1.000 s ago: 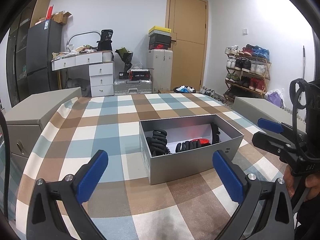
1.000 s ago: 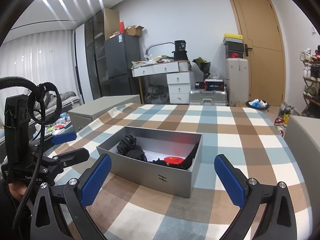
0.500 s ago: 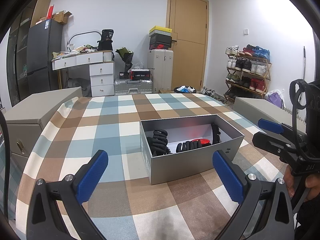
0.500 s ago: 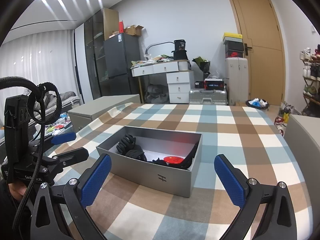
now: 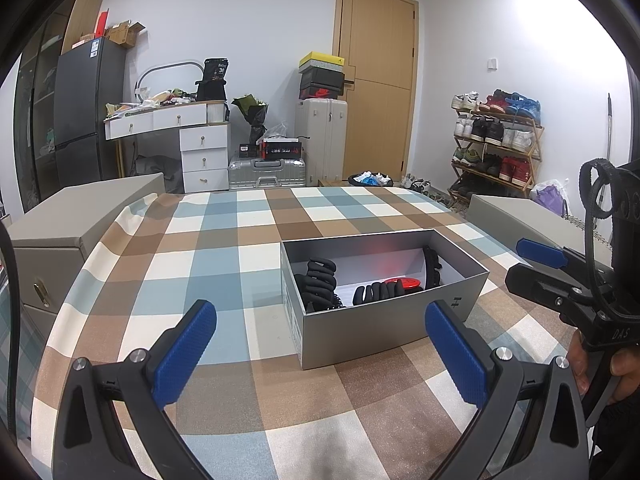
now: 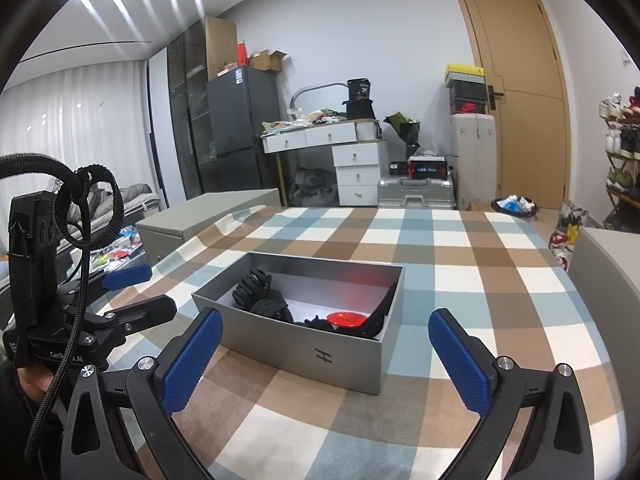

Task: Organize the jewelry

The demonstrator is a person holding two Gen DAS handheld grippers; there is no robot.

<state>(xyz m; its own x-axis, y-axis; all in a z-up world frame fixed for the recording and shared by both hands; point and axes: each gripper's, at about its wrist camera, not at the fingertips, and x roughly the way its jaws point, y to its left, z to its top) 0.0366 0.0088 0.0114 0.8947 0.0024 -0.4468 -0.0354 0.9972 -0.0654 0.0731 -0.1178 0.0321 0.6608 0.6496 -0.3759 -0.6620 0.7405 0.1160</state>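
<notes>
grey box (image 5: 384, 332) ahead, apart | left gripper (image 5: 320, 344) gaping | right gripper (image 6: 326, 344) gaping

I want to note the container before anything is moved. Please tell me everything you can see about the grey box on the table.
The grey box is rectangular, open-topped, with no lid in sight; it looks like matte cardboard with a pale inside. A small dark mark sits on one side wall. It rests flat on the checked tablecloth, turned slightly. Inside lie black hair clips and a red round thing. Neither gripper touches it.
</notes>
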